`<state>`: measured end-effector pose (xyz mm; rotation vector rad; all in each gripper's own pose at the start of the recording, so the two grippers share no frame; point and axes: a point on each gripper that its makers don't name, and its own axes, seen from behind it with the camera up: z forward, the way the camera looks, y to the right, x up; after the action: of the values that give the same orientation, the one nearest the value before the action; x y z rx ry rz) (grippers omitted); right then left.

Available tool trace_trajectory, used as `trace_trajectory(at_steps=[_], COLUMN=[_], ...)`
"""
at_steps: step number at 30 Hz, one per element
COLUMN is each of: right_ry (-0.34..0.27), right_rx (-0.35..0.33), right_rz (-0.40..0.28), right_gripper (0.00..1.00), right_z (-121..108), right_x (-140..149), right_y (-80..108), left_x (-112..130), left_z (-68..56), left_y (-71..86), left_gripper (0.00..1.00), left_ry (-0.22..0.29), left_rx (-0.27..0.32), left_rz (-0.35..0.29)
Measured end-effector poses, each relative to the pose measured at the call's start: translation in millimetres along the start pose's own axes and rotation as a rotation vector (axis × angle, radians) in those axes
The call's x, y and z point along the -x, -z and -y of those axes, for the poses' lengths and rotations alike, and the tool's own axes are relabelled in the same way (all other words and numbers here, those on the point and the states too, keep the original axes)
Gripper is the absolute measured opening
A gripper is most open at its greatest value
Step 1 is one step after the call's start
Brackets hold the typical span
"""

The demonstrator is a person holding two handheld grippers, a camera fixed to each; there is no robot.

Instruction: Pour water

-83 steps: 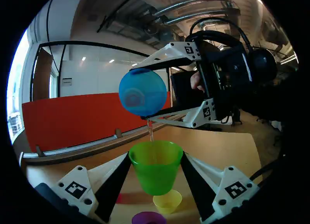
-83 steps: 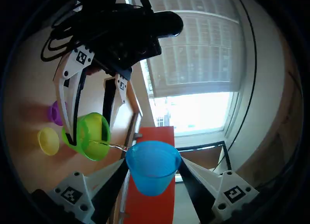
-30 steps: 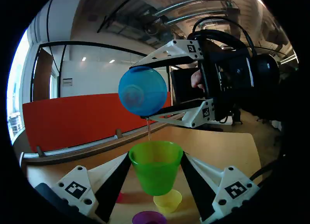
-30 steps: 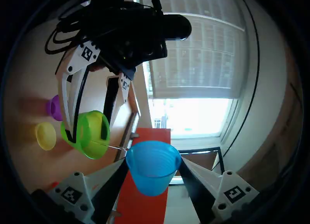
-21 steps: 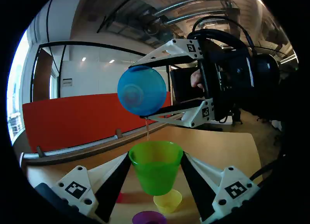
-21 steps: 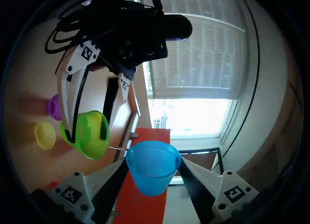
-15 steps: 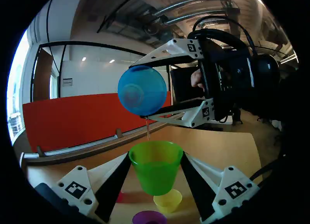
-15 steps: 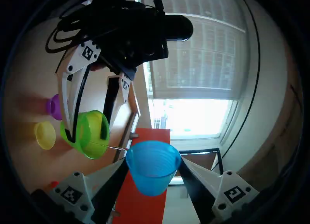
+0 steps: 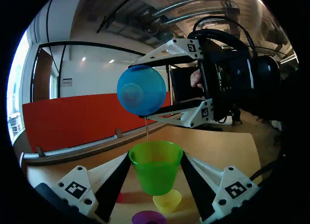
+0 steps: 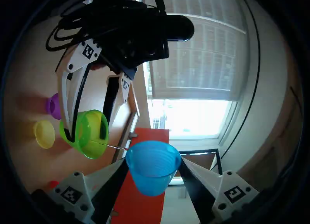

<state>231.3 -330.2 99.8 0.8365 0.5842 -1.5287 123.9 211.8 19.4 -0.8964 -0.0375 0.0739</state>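
1. Left gripper (image 9: 155,162): clamped with both fingers on the sides of a green cup (image 9: 155,175), upright and lifted off the table (image 9: 224,146).
2. Right gripper (image 9: 141,91): pinched from both sides on a blue cup (image 9: 135,82), tipped on its side just above the green one, not touching it.
3. Thin stream of water (image 9: 147,129) from the blue rim down into the green mouth.
4. Under the green cup, on the table: a yellow cup (image 9: 167,200) and a purple cup (image 9: 149,217), close together. Bare wood from there to the far right corner.
5. Far table edge lined by a low rail, with an orange panel (image 9: 69,119) behind.
6. Left gripper view: the blue cup's underside and a hand (image 9: 195,78) behind the right gripper.
7. Right gripper view: straight into the green cup's mouth, with a bright window (image 10: 193,115) past the table edge.
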Motion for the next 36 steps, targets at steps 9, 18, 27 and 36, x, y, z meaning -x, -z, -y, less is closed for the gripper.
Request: trace_trajectory(at_steps=[9,18,27,36], right_ry=[0.004,0.009,0.015,0.021], right_rx=[0.002,0.003,0.004,0.007], right_rz=[-0.003,-0.003,-0.005,-0.008], right_gripper=[0.91,0.91,0.91,0.91], right_z=[-1.8,-1.7,-2.4,-4.1], right_x=[-3.1,-5.2,-7.5,-9.7], right_y=[0.3,0.7,2.0,2.9], left_x=[0.4,-0.6,-0.4,-1.7], left_z=[1.3,1.1,1.2,1.1], left_y=[0.2,0.7,1.6,1.5], left_gripper=[0.88,0.88,0.88,0.88], left_ry=[0.002,0.002,0.002,0.002], left_rx=[-0.003,-0.003,-0.004,-0.004], left_rz=[-0.001,-0.001,-0.002,-0.003])
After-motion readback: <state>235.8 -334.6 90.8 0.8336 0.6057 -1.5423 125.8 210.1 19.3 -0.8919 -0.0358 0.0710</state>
